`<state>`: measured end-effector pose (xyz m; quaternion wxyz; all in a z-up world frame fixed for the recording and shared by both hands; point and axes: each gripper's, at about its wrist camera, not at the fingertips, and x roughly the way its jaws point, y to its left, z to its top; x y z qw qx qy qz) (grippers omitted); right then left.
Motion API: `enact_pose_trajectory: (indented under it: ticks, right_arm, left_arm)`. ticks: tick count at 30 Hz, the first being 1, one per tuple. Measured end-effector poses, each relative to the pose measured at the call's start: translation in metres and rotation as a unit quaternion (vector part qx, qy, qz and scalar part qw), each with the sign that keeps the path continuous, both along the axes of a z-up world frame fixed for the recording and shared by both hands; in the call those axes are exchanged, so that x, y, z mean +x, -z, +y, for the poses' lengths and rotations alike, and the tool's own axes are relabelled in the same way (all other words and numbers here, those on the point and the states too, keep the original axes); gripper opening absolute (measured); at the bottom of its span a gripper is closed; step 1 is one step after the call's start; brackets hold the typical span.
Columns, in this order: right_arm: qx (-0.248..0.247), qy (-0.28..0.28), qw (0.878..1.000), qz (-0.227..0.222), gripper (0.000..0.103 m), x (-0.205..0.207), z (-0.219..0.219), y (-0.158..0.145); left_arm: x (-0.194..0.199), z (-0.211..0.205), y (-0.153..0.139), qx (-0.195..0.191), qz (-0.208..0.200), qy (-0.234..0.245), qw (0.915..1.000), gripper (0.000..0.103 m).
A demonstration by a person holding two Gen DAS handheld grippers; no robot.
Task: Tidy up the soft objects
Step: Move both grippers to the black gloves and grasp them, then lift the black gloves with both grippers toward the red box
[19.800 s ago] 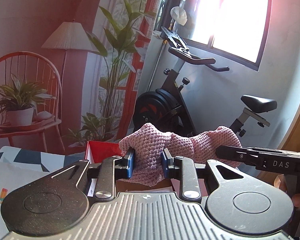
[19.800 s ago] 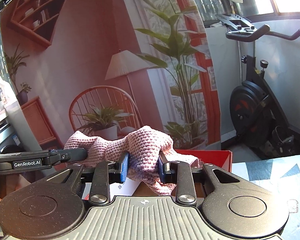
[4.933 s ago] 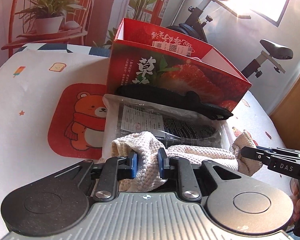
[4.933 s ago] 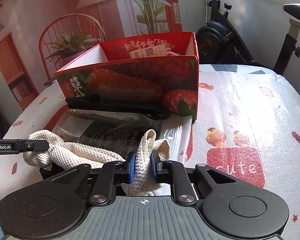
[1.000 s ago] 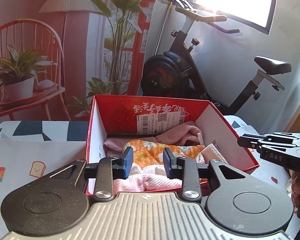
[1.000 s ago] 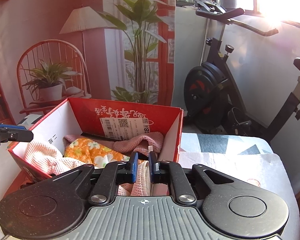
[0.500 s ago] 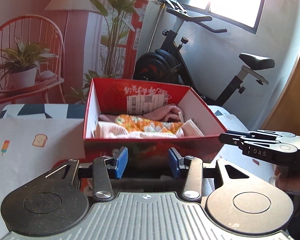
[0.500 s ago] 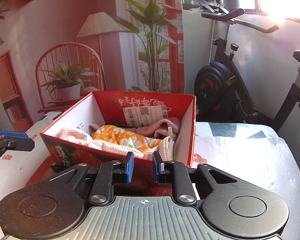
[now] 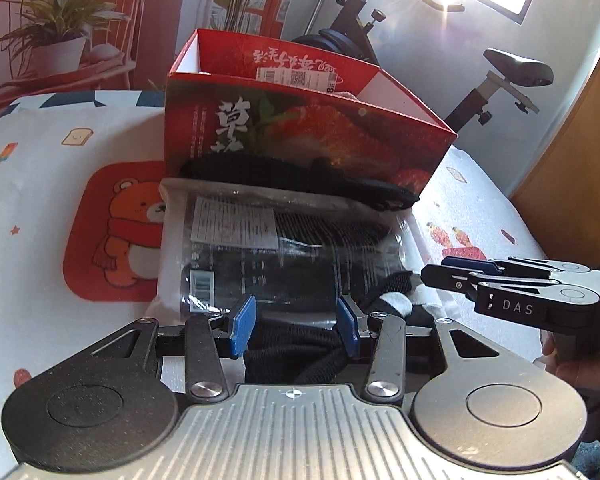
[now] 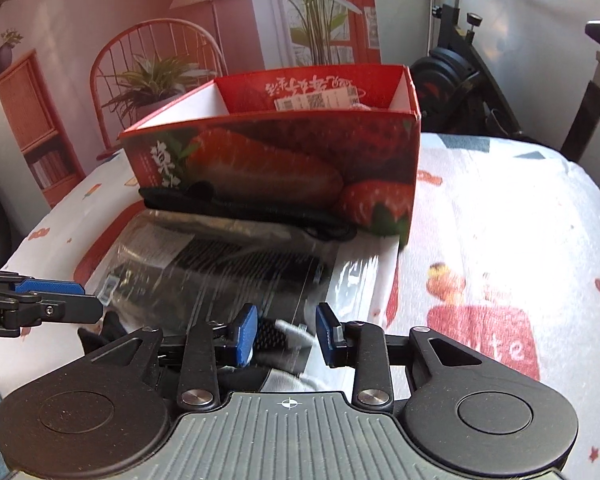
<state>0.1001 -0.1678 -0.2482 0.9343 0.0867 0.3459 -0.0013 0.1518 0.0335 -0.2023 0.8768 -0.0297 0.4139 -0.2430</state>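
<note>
A red strawberry box [image 9: 300, 128] stands on the table, also in the right wrist view [image 10: 276, 160]; its contents are mostly hidden behind the front wall. A black knit item with a white patch [image 9: 300, 352] lies at the near edge of a clear plastic bag [image 9: 260, 248]. My left gripper [image 9: 296, 326] is open, low over the black item, its pads either side of it. My right gripper [image 10: 286, 334] is open over the item's other end [image 10: 276, 334]. Each gripper shows in the other's view, the right one [image 9: 460, 276] and the left one [image 10: 56, 300].
A black strap-like object [image 9: 300, 176] lies against the box front. The tablecloth has a red bear print [image 9: 116, 232] at left and a red "cute" print [image 10: 488, 340] at right. An exercise bike [image 10: 476, 64] and a chair with a plant [image 9: 56, 40] stand behind.
Both grippers have dropped from above the box down to the table in front of it. Both opened wider and now straddle the black knit item.
</note>
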Motion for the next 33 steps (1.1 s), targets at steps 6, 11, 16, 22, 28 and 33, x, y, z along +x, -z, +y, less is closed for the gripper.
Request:
enact_pose_trajectory:
  ticks: [6,11,16,22,28,33]
  right_arm:
    - [0.013,0.006,1.000,0.017,0.047,-0.018,0.006,0.020]
    - [0.008,-0.001,1.000,0.012,0.049,-0.015,0.012,0.025]
    - [0.012,-0.008,1.000,0.010,0.051,-0.014,0.016,0.030]
    - [0.025,-0.010,1.000,0.002,0.051,-0.020,0.015,0.036]
    - [0.024,-0.017,1.000,0.004,0.048,-0.020,0.018,0.038]
    - [0.007,-0.028,1.000,0.010,0.043,-0.018,0.024,0.038]
  left_arm:
    - [-0.012,0.004,0.015,-0.004,0.009,-0.004,0.9999,0.047]
    - [-0.016,0.002,0.027,-0.003,0.016,-0.001,0.9999,0.048]
    - [-0.017,0.000,0.034,-0.006,0.019,0.003,0.9998,0.048]
    - [-0.016,0.001,0.039,-0.003,0.024,-0.007,0.9997,0.048]
    - [-0.012,0.006,0.046,-0.012,0.036,-0.015,0.9992,0.051]
    - [-0.012,0.002,0.047,-0.008,0.026,-0.005,0.9996,0.051]
